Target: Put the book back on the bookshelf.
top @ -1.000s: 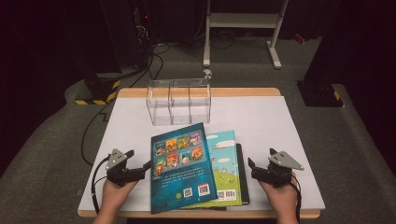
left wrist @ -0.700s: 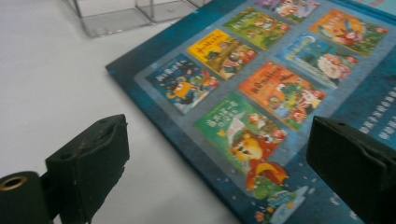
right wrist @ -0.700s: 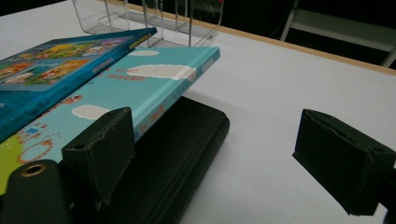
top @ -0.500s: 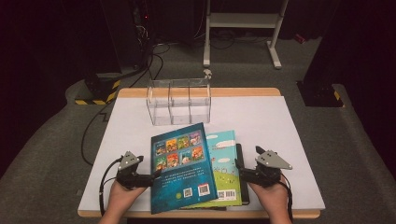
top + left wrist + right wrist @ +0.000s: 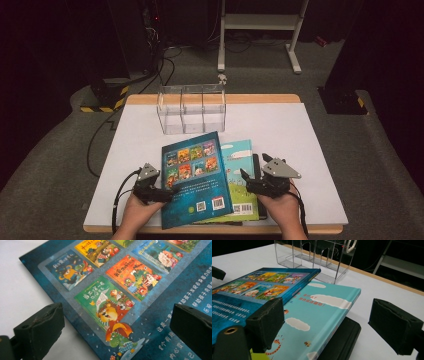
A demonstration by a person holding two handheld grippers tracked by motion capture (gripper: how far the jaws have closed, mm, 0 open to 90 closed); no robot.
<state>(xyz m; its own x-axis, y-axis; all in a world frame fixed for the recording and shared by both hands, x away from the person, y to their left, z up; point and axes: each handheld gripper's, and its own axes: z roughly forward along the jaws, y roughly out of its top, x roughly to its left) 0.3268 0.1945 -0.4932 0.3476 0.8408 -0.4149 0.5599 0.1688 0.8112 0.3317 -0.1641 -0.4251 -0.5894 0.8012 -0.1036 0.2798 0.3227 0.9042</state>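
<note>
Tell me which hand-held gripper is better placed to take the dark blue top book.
Left, probably. The left hand-held gripper has open jaws straddling the dark blue book's left edge. The right hand-held gripper is open beside the light blue book underneath.

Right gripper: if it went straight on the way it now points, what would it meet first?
Most likely the light blue book. The right gripper is open, and that book's near edge lies between its jaws, above the black book. Depth is unclear, so a jaw might touch the dark blue book on top first.
</note>
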